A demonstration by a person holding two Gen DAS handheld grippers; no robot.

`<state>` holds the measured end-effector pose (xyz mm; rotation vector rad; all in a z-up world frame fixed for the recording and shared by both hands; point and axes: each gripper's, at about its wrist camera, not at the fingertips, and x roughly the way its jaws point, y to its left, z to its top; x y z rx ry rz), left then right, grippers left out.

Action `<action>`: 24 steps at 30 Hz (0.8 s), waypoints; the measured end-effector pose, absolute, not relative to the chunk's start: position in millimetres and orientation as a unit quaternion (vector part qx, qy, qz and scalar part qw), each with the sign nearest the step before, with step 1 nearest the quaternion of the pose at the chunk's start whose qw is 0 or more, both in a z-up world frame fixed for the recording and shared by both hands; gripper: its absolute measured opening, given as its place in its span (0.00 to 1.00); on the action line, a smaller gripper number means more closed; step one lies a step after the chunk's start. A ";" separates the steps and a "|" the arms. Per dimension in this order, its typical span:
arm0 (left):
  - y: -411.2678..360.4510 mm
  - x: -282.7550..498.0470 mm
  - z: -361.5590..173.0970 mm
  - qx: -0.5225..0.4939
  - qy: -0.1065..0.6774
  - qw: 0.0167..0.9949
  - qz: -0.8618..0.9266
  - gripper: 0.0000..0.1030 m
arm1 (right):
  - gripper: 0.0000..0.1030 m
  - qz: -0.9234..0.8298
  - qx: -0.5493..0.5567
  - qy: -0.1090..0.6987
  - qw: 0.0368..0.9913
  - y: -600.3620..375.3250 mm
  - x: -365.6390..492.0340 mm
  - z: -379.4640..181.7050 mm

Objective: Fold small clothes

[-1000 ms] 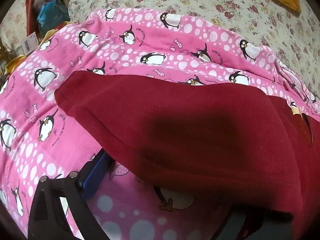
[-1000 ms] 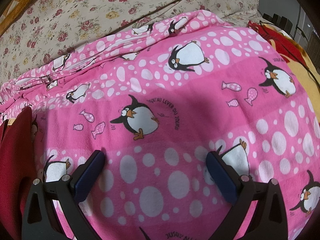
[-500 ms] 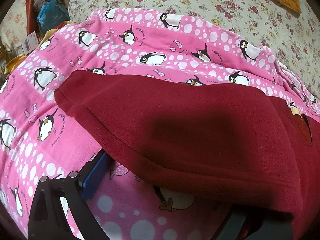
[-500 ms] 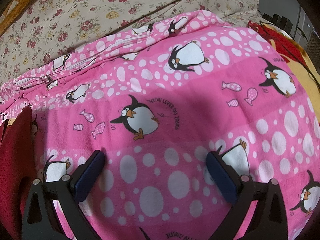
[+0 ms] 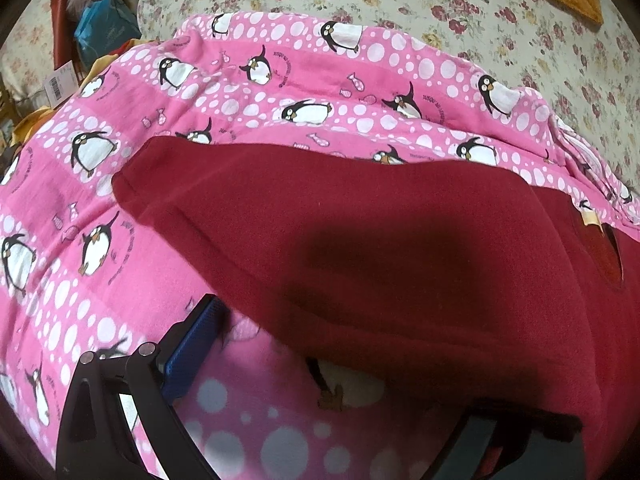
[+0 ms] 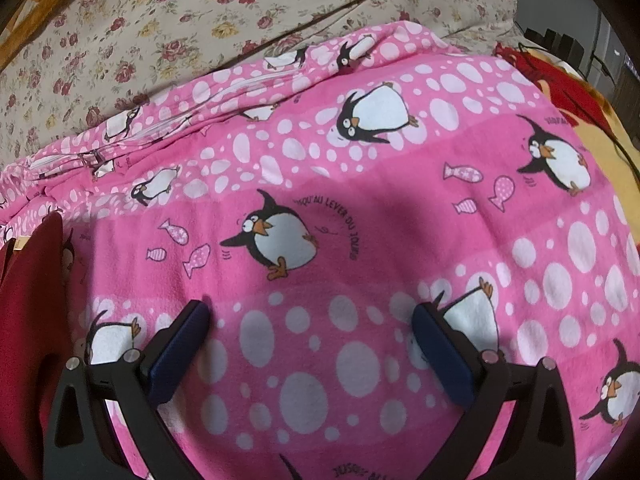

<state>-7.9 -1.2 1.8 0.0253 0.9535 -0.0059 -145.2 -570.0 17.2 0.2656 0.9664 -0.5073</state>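
Note:
A dark red fleece garment (image 5: 380, 248) lies spread on a pink penguin-print blanket (image 5: 80, 208). It fills the middle and right of the left wrist view. My left gripper (image 5: 340, 392) is open at the garment's near edge. Its left finger (image 5: 192, 344) shows on the blanket, and the right finger is hidden under the red cloth. In the right wrist view my right gripper (image 6: 310, 348) is open and empty over the blanket (image 6: 360, 240). Only a strip of the garment (image 6: 32, 312) shows at that view's left edge.
A floral bedsheet (image 5: 460, 12) lies beyond the blanket and also shows in the right wrist view (image 6: 180, 20). A blue bag (image 5: 104, 28) and clutter sit at the far left. A red and yellow cloth (image 6: 580, 96) lies at the right.

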 end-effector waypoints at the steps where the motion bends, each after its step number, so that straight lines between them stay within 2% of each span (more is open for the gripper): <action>1: -0.6 -11.7 3.2 0.009 0.463 0.886 -0.004 0.78 | 1.00 -0.240 0.127 0.458 0.846 -571.9 -145.4 15.7; 4: 2.0 -20.1 8.0 0.003 0.480 0.877 -0.009 0.76 | 1.00 -0.241 0.124 0.462 0.844 -571.6 -145.0 16.7; 8: 7.3 -32.5 20.1 -0.008 0.482 0.876 -0.007 0.63 | 1.00 -0.212 0.148 0.460 0.849 -561.8 -160.5 33.0; 11: 12.3 -50.3 35.4 -0.025 0.465 0.885 -0.017 0.62 | 1.00 -0.179 0.139 0.465 0.856 -534.6 -180.3 51.3; 19: -3.4 -99.3 82.8 0.024 0.367 0.929 -0.042 0.62 | 1.00 -0.064 0.128 0.433 0.890 -427.3 -221.8 116.4; 24: -19.6 -101.3 87.6 0.021 0.369 0.926 -0.073 0.62 | 1.00 -0.018 0.092 0.425 0.901 -359.9 -214.6 130.5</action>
